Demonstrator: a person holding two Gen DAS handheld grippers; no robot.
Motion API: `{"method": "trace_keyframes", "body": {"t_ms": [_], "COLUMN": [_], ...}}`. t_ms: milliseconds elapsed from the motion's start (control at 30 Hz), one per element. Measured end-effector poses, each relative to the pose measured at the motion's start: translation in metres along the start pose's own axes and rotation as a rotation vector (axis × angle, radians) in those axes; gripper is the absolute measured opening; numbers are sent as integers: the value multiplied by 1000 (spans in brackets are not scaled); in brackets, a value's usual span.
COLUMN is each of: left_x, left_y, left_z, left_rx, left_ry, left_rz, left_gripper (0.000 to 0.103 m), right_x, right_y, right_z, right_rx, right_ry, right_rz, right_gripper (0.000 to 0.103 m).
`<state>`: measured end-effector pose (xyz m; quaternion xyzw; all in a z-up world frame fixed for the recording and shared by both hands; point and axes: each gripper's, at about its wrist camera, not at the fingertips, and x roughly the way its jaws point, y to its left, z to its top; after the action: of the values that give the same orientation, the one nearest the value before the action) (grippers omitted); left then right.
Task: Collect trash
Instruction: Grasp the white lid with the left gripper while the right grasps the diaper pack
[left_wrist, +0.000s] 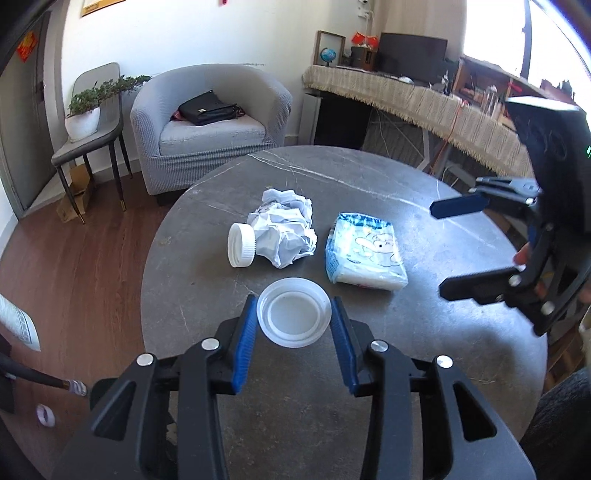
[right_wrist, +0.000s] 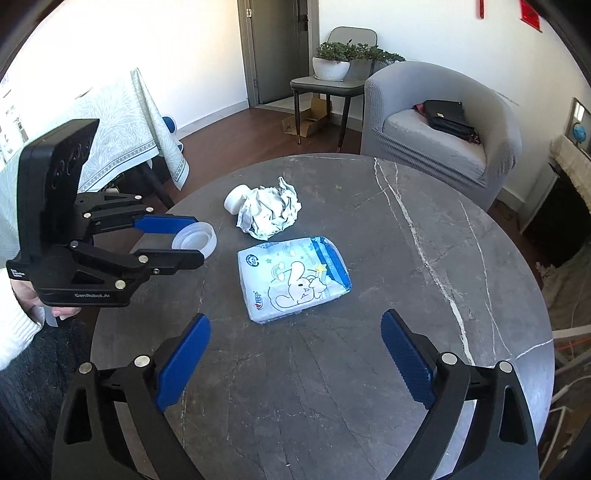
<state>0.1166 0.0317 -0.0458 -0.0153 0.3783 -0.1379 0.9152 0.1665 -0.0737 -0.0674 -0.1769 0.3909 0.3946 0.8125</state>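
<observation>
Your left gripper (left_wrist: 293, 314) brackets the clear plastic lid (left_wrist: 294, 316) on the round grey marble table (left_wrist: 424, 350), fingers parted on either side, contact not certain. The right gripper (right_wrist: 295, 332) hangs wide open, nearer the tissue pack (right_wrist: 293, 278), whose long axis runs diagonally ahead of it. Crumpled paper (left_wrist: 284, 225) and a white cap (left_wrist: 242, 245) lie farther on, touching. A grey armchair (left_wrist: 207, 122) stands behind.
</observation>
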Motion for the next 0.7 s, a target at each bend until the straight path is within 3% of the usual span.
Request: {"method": "trace_keyframes", "body": {"t_ms": [700], "left_x": [-23], "left_y": [18], "left_z": [-3], "left_rx": [-44], "left_ry": [-31], "left_rz": [-38], "left_gripper": [42], "right_x": [42], "right_y": [7], "right_z": [23], "right_rx": [-25], "right_ry": [60], "right_rz": [-23], "right_gripper": [96]}}
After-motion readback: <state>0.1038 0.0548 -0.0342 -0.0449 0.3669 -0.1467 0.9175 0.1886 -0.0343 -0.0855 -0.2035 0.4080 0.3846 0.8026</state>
